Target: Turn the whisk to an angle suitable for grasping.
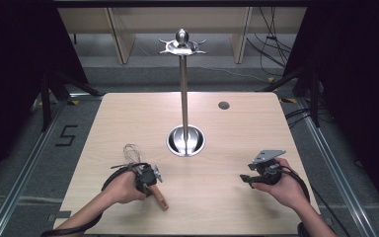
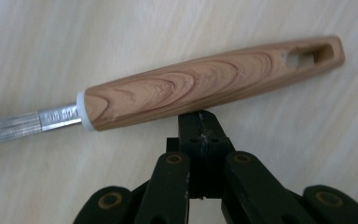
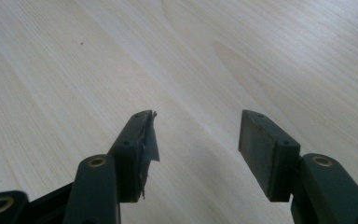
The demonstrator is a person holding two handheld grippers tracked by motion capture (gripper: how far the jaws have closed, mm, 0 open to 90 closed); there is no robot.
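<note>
Readable: a black "5" marked on the floor [image 1: 67, 135], at nine o'clock from the worktop [image 1: 128, 113]. Stamped characters on the whisk's metal collar [image 2: 60, 116], just beside the wooden handle [image 2: 205, 81], too blurred to make out.

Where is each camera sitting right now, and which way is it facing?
High view: above the person's side, looking forward and down on the table and metal stand; both forearms, left gripper and right gripper show.
Left gripper view: rides the left gripper, jaws closed, looking down at the whisk's wooden handle.
Right gripper view: rides the right gripper, jaws apart, facing bare tabletop.
Shared: the whisk appears in the high view and the left gripper view; the table appears in all three.
</note>
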